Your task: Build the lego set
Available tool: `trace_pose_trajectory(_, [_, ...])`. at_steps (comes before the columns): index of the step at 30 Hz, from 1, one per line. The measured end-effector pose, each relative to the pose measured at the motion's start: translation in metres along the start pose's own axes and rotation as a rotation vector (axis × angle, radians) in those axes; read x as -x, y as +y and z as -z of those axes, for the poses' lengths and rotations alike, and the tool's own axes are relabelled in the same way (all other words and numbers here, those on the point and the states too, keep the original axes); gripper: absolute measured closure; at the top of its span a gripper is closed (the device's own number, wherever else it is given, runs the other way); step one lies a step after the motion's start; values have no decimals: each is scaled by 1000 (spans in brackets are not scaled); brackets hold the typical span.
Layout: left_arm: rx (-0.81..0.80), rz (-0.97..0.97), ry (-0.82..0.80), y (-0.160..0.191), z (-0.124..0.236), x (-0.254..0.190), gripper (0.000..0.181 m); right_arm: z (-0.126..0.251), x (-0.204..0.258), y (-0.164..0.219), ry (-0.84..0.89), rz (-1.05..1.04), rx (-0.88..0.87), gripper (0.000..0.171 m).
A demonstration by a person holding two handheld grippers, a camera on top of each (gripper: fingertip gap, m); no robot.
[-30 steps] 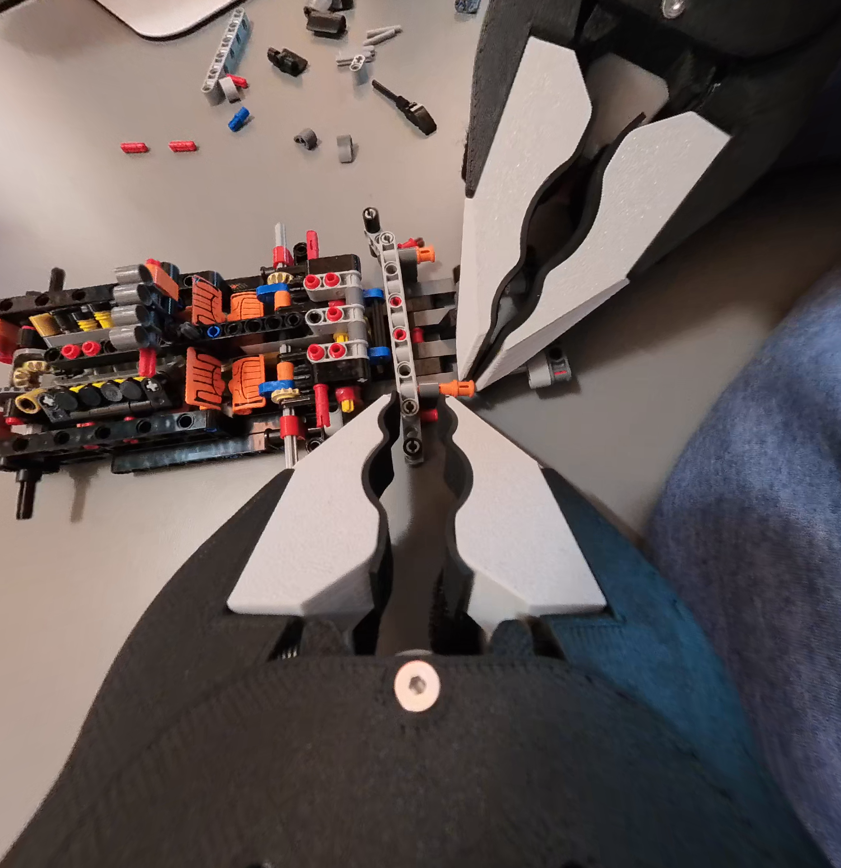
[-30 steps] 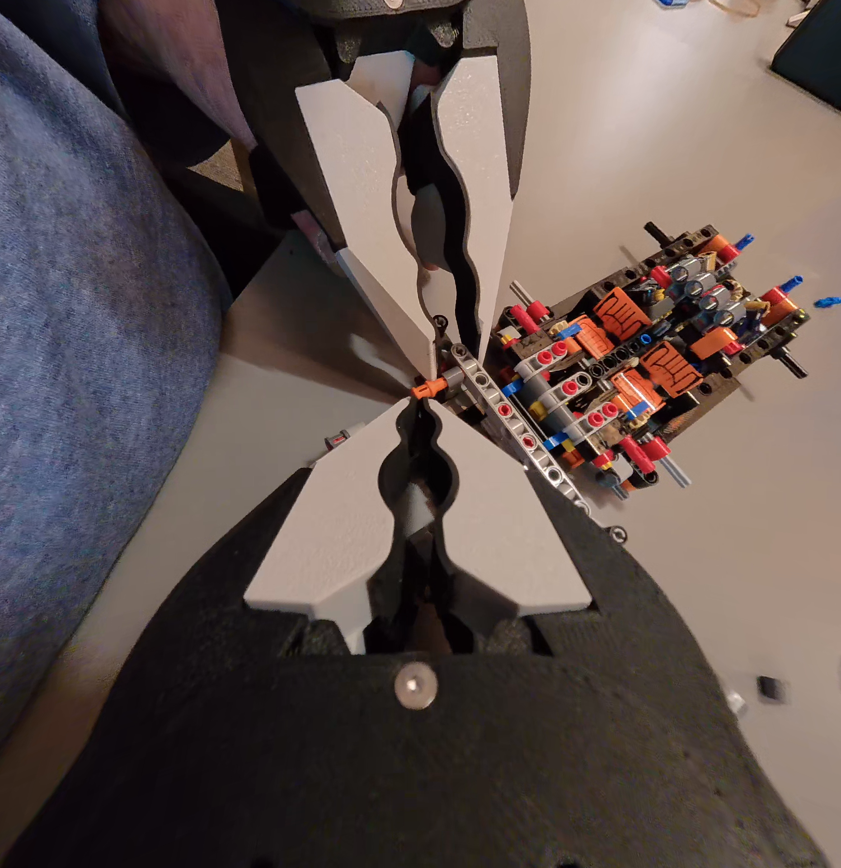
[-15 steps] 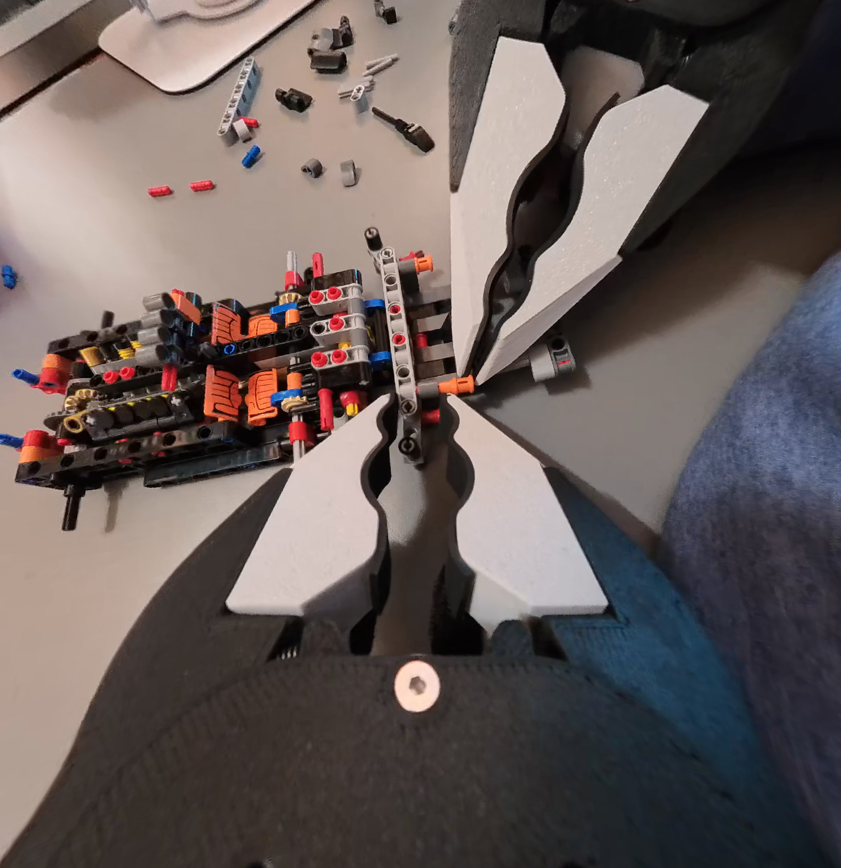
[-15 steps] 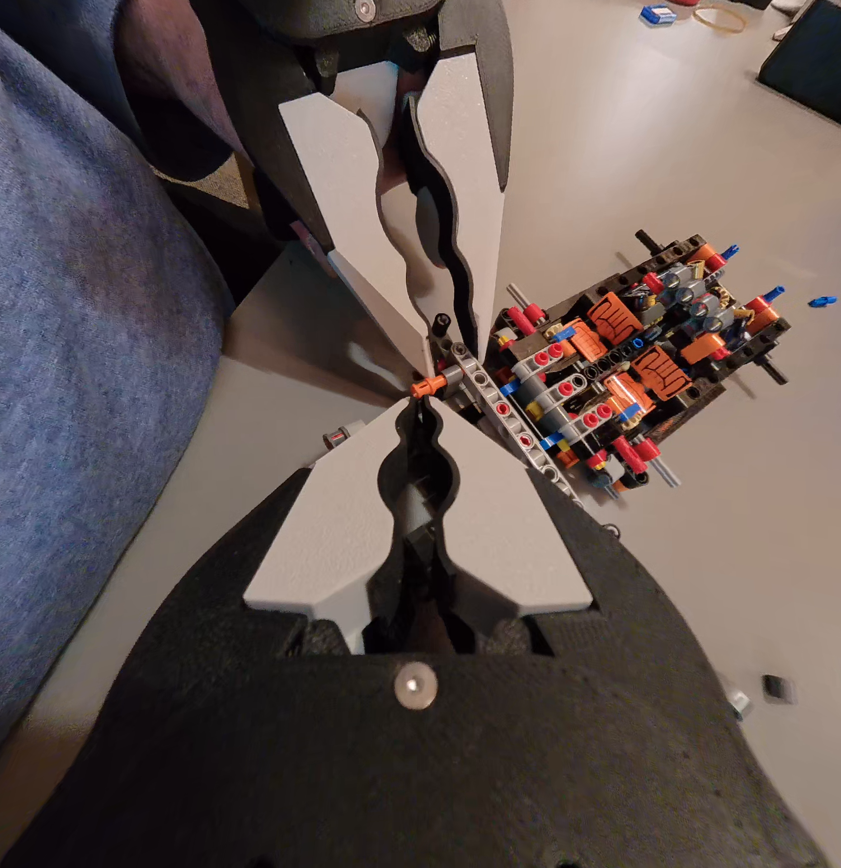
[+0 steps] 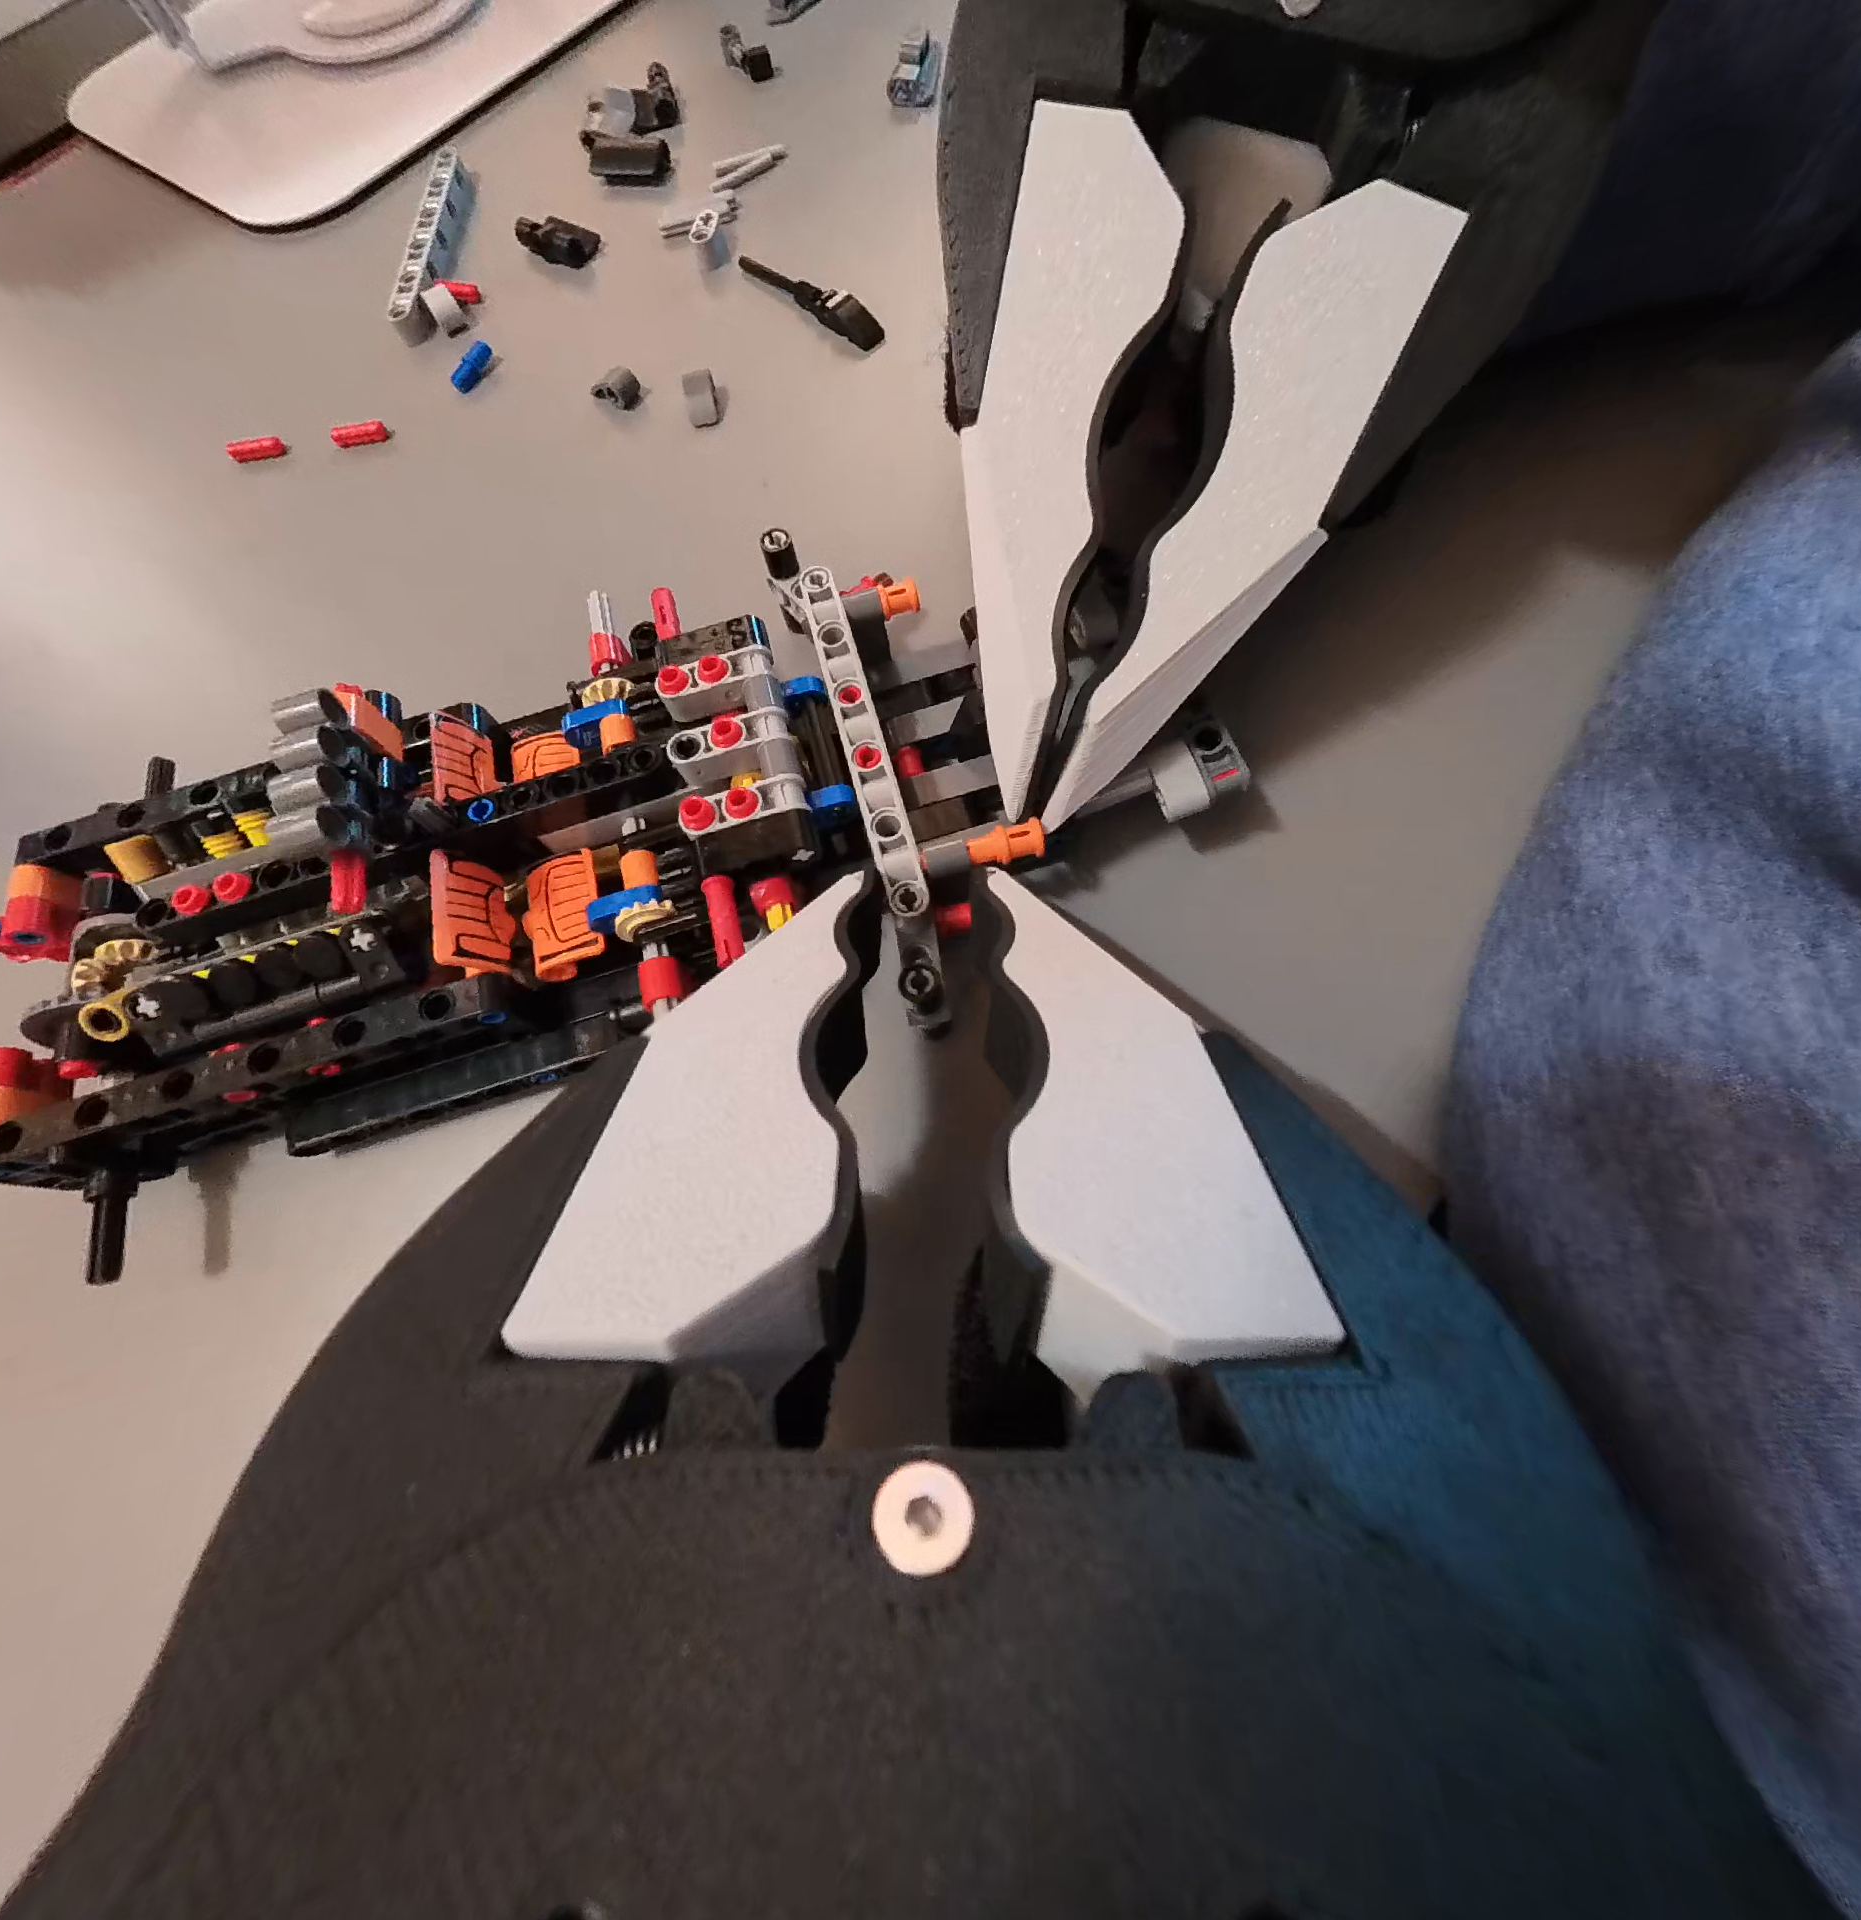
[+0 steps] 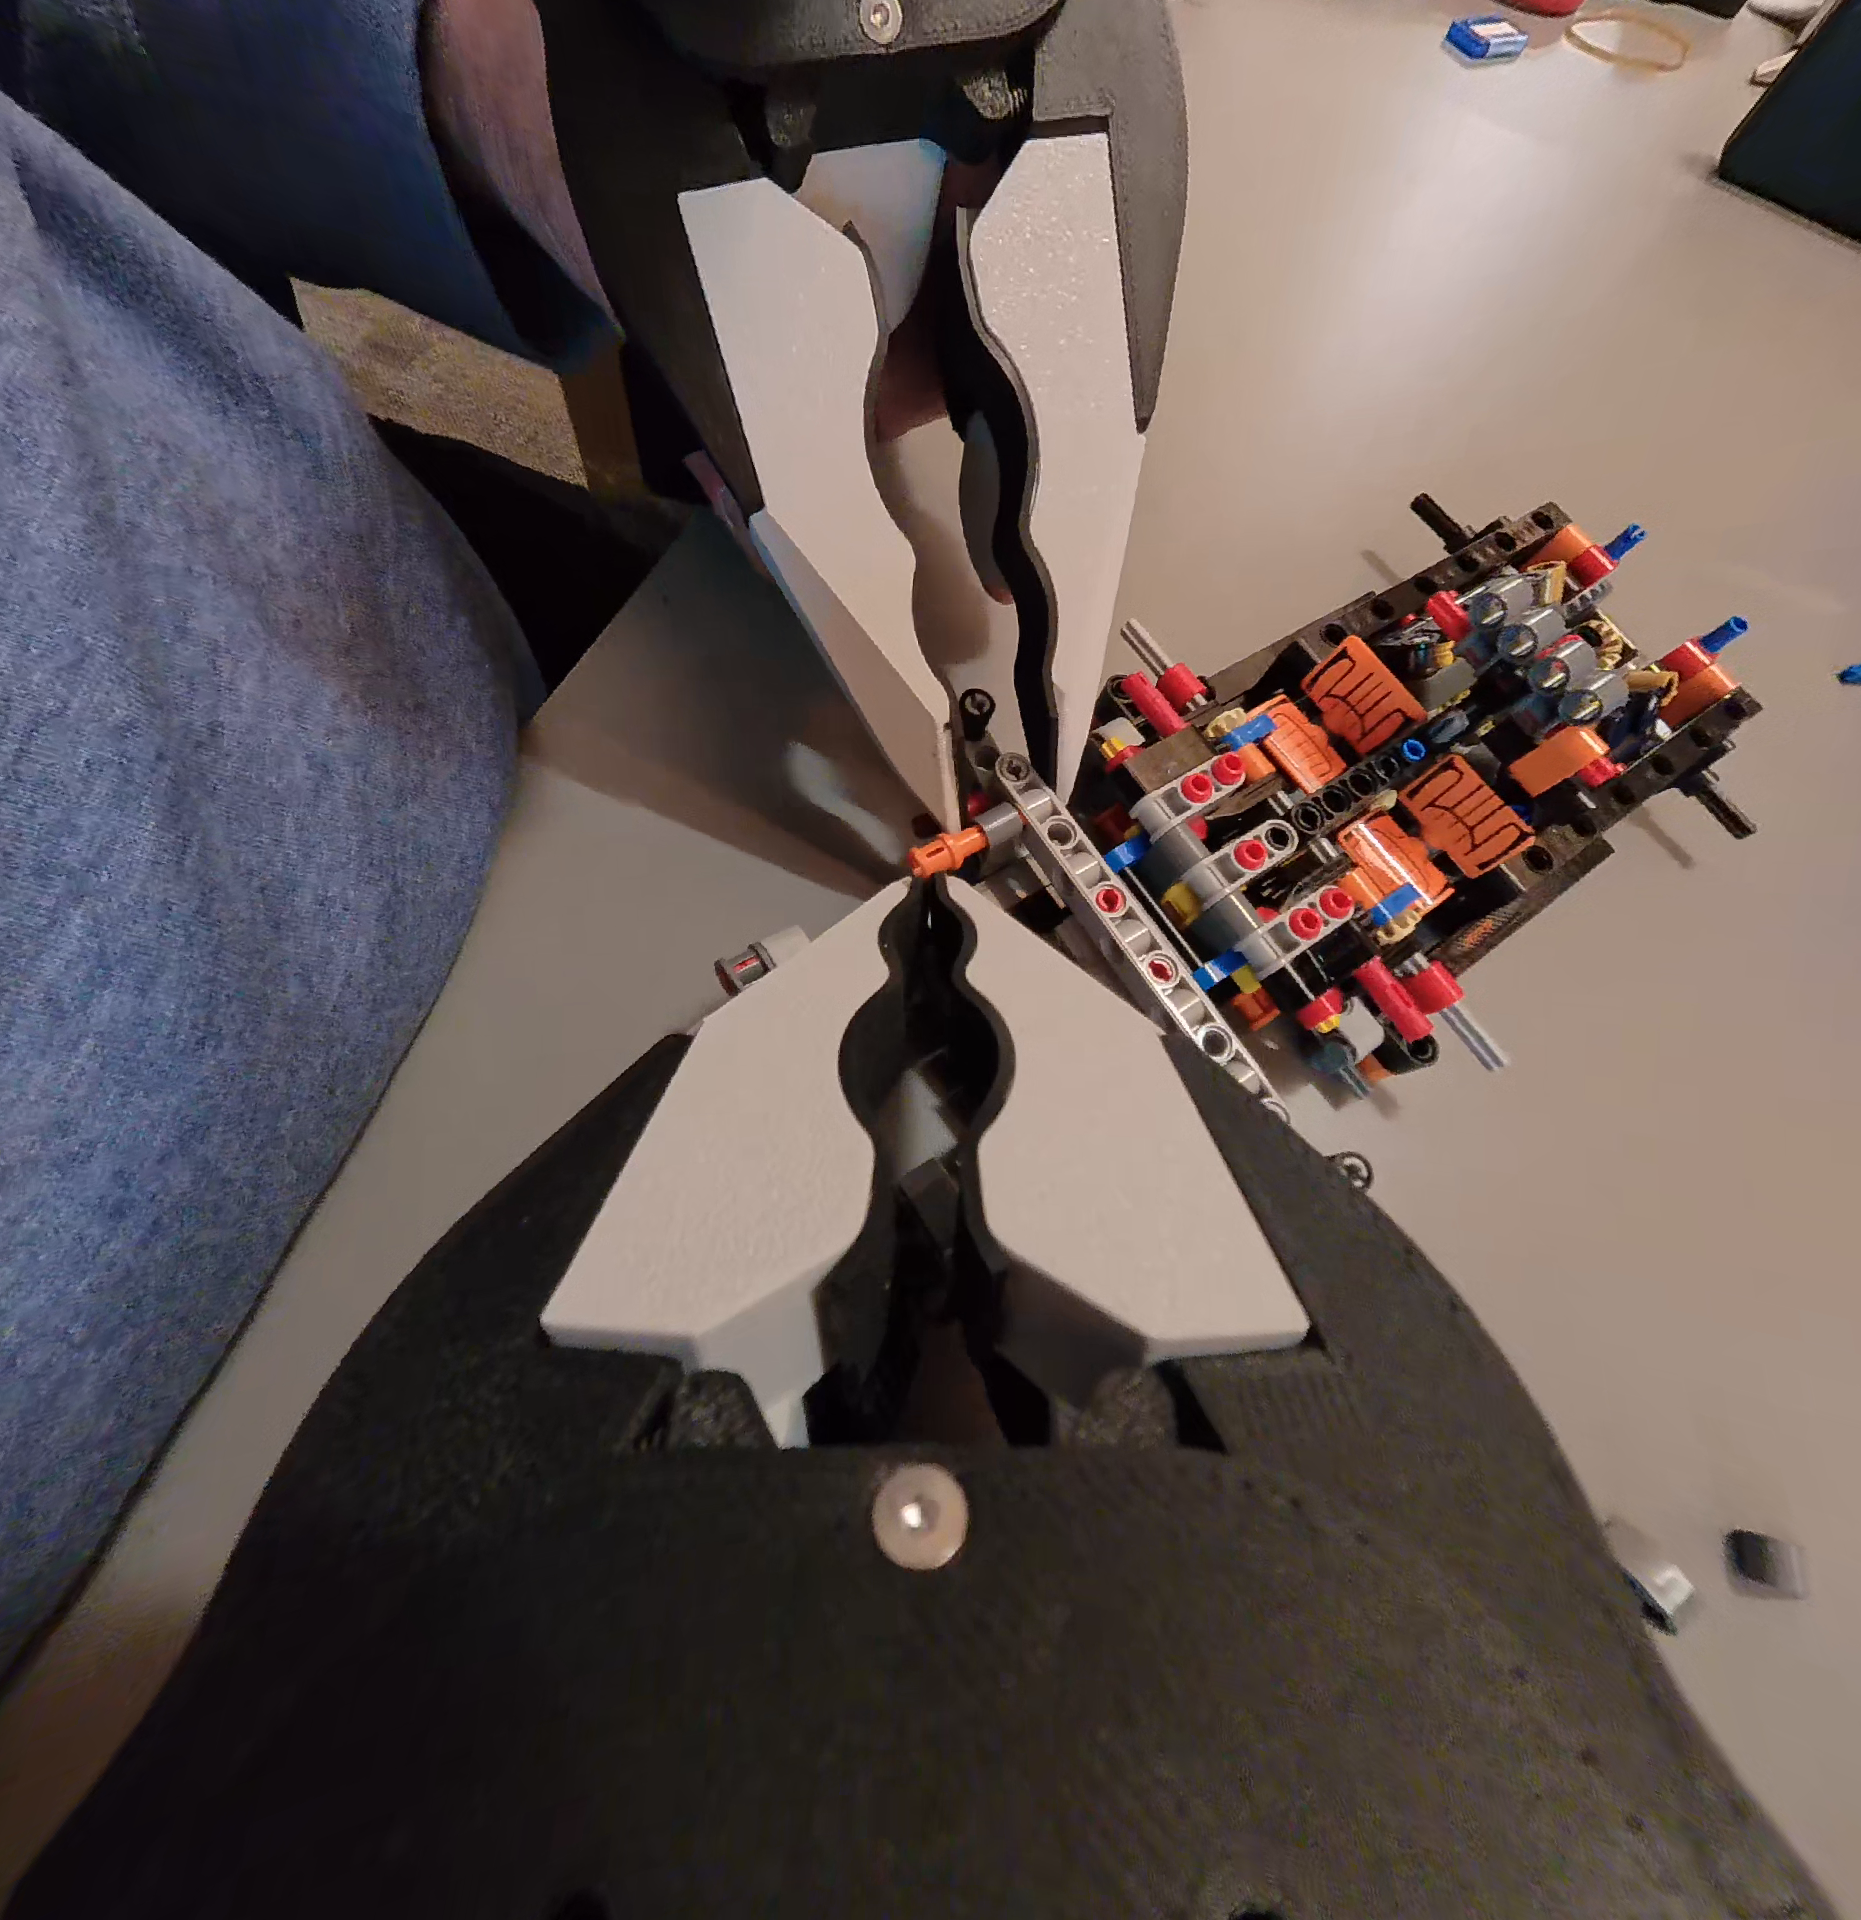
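A long black, orange and red lego model (image 5: 490,831) lies on the grey table; it also shows in the right wrist view (image 6: 1373,831). A grey holed beam (image 5: 864,748) crosses its near end, with an orange pin (image 5: 1004,842) sticking out beside it. My left gripper (image 5: 928,883) is shut on the lower end of that beam and the black piece under it. My right gripper (image 6: 926,883) is shut, its tips touching the orange pin (image 6: 941,850). The left gripper (image 6: 999,774) enters the right wrist view from above, and the right gripper (image 5: 1035,821) enters the left wrist view from above.
A small grey piece (image 5: 1201,769) lies on the table just behind the right gripper. Several loose parts (image 5: 635,135) and two red pins (image 5: 360,431) lie farther off, near a white pad (image 5: 313,135). A person's blue clothing (image 5: 1684,935) fills the right side.
Both grippers and the model's near end have shifted together a little, and more of the far table shows. Both grips on the model look the same.
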State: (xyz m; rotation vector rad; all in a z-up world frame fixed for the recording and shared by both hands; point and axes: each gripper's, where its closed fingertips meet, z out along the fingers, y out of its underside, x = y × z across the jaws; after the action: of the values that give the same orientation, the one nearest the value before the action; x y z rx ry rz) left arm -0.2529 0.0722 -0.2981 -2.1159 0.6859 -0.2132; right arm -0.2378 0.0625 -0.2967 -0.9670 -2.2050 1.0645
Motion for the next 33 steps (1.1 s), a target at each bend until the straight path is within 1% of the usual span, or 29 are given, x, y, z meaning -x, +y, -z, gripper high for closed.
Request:
trace_pose_trajectory(1, [3,-7,1,1,0,0,167,-1,0,0,-1,2,3,171])
trace_pose_trajectory(12, [11,39,28,-1,-2,2,168,-1,-1,1,-2,-9,11,171])
trace_pose_trajectory(22, [6,36,32,-3,-3,3,168,0,-4,1,10,-30,6,171])
trace_pose_trajectory(33, [61,-61,-26,-2,-6,3,169,1,-5,3,-23,-89,18,171])
